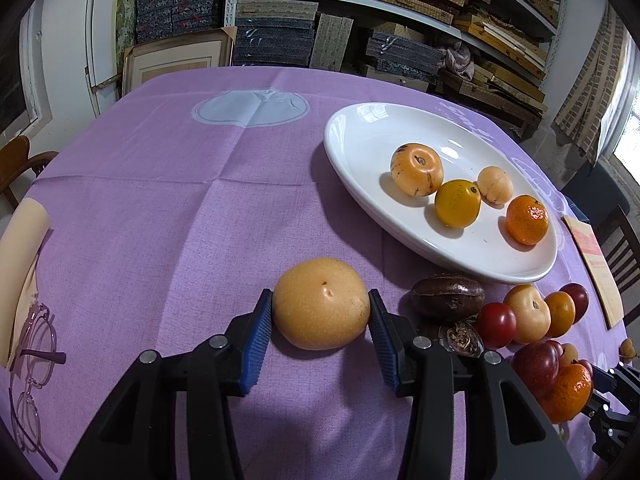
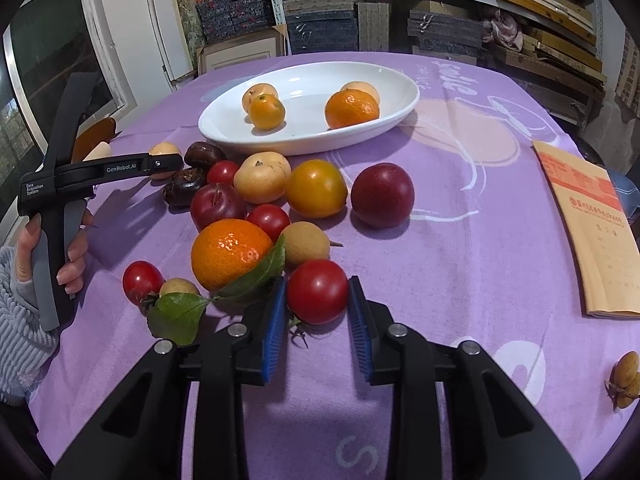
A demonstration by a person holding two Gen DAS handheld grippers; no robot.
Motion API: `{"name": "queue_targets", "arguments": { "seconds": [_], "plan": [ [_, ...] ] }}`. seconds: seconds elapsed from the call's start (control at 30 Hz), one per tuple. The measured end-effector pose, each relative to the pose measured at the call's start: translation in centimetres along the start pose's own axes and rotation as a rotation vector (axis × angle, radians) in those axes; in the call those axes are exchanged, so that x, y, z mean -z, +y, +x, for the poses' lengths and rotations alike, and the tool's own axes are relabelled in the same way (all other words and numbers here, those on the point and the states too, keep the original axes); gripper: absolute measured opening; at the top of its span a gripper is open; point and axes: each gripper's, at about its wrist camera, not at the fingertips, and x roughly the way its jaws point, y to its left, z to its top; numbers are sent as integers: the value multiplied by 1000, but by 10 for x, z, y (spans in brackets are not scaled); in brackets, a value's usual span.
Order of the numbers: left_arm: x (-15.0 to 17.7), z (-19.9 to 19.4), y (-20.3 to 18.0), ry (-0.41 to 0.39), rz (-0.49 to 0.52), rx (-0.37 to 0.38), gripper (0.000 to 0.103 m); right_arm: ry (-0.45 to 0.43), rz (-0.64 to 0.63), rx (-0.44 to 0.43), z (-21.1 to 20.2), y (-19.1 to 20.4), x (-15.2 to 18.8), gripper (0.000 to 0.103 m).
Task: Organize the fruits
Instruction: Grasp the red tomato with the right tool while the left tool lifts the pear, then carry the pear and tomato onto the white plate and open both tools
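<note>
My left gripper [image 1: 320,296] is shut on a round tan pear [image 1: 322,304] that rests on the purple cloth, with a blue pad pressing each side. My right gripper [image 2: 318,282] is shut on a red tomato [image 2: 317,292] at the near edge of a loose pile of fruit [image 2: 264,208]. The pile holds an orange with leaves [image 2: 230,252], plums, tomatoes and brown fruits. Beyond it stands a white oval plate [image 2: 408,96] with an orange and three yellow fruits. In the right wrist view a hand [image 2: 72,256] holds the left gripper's handle at the far left.
A pair of glasses [image 1: 32,360] lies at the table's left edge. A tan booklet [image 2: 588,228] lies on the right side. Small brown fruits [image 2: 626,380] sit near the right edge. Shelves of boxes stand behind the table, and wooden chairs on both sides.
</note>
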Motion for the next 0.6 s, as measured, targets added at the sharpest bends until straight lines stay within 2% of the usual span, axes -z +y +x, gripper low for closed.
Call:
{"name": "queue_targets", "arguments": {
  "seconds": [0.13,0.23,0.43,0.6],
  "plan": [
    [2,-13,-8,-62,41,-9,47,-35,34,-22,-10,-7,-4,30],
    [0,-19,-14,-73,52,10,47,-60,45,-27,-20,-13,-15,30],
    [-33,-26,-33,-113,96,2,47,-130,3,-17,-43,-15,-67,30],
    [-68,-12,-55,-105,119,23,47,-122,-22,-41,-17,-12,-122,30]
  ]
}}
